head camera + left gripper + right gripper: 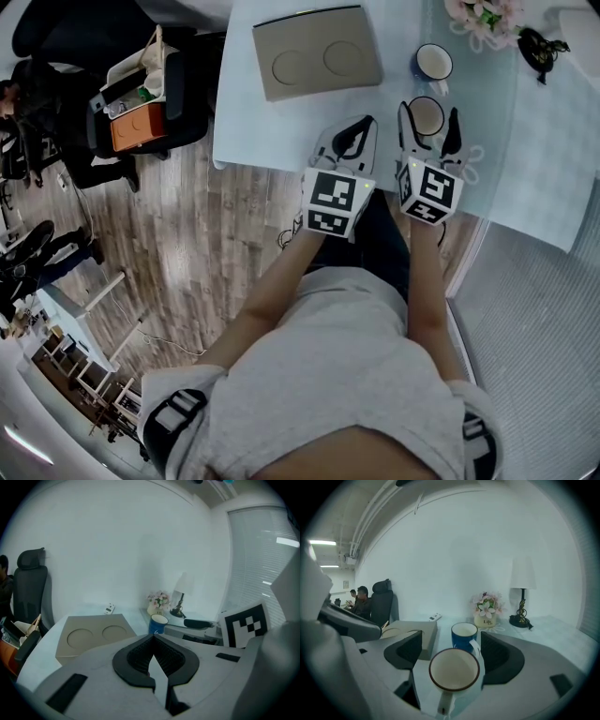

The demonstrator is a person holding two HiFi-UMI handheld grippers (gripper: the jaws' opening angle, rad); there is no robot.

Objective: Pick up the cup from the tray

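Observation:
A white cup (427,114) with a dark rim stands on the white table between the two jaws of my right gripper (428,118). In the right gripper view the cup (453,670) sits in the gap with its handle towards the camera, and the gripper (452,654) is open with a small space on either side. A blue cup (434,63) (464,637) stands just beyond it. The beige tray (317,52) (89,637) with two round recesses lies to the left and holds nothing. My left gripper (352,129) (152,657) is shut and empty beside the right one.
A flower pot (483,14) (487,611) and a dark-based lamp (539,47) (522,592) stand at the table's far right. A small remote (109,608) lies behind the tray. A black office chair with bags (141,94) stands on the wooden floor, left of the table.

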